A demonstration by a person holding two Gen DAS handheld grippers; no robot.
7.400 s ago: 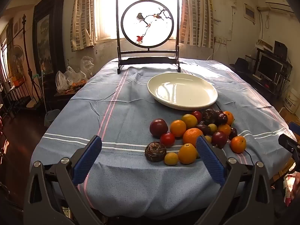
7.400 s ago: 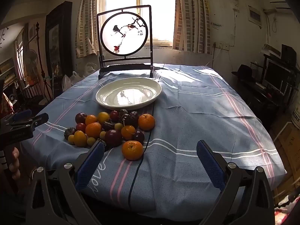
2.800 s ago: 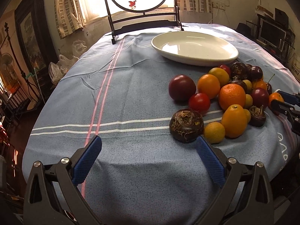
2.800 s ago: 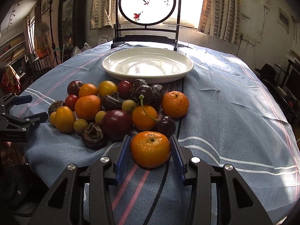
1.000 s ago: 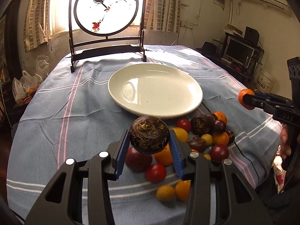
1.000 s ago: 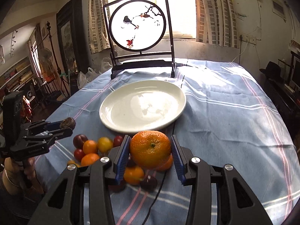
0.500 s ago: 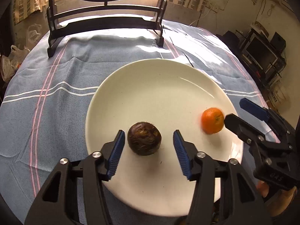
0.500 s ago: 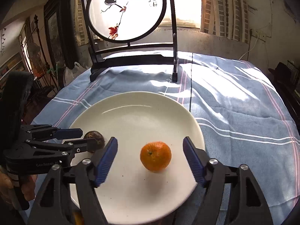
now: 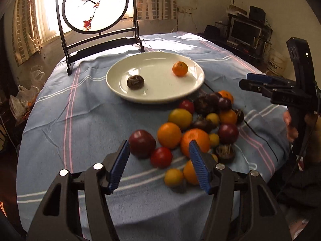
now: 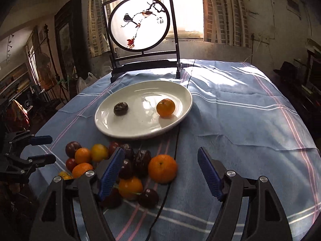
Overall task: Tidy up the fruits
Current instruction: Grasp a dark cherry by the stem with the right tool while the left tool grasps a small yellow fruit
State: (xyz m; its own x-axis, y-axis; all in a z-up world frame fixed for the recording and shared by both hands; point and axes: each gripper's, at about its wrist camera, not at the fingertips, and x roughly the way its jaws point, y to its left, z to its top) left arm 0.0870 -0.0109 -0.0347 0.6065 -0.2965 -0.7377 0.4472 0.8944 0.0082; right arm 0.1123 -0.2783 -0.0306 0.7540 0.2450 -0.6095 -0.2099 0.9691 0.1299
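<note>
A white plate (image 9: pixel 156 100) (image 10: pixel 140 135) lies mid-table on the blue striped cloth. On it rest a dark, rough round fruit (image 9: pixel 135 82) (image 10: pixel 121 108) and an orange mandarin (image 9: pixel 180 68) (image 10: pixel 165 107), apart from each other. In front of the plate lies a pile of fruit (image 9: pixel 200 124) (image 10: pixel 120 160): oranges, red tomatoes, yellow ones and dark plums. My left gripper (image 9: pixel 159 150) (image 10: pixel 52 149) hovers open over the pile's left side, holding nothing. My right gripper (image 10: pixel 160 154) (image 9: pixel 245 80) stands open and holds nothing above the pile's right side, a large orange (image 10: pixel 162 168) below it.
A dark-framed round screen with painted birds (image 9: pixel 94 8) (image 10: pixel 140 24) stands behind the plate. A black cable (image 10: pixel 174 150) runs across the cloth past the pile. A TV and shelves (image 9: pixel 246 34) fill the right side of the room. Plastic bags (image 9: pixel 22 100) lie left of the table.
Both grippers opened, leaving the dark fruit and the mandarin on the plate. Both have since drawn back from the plate to above the fruit pile.
</note>
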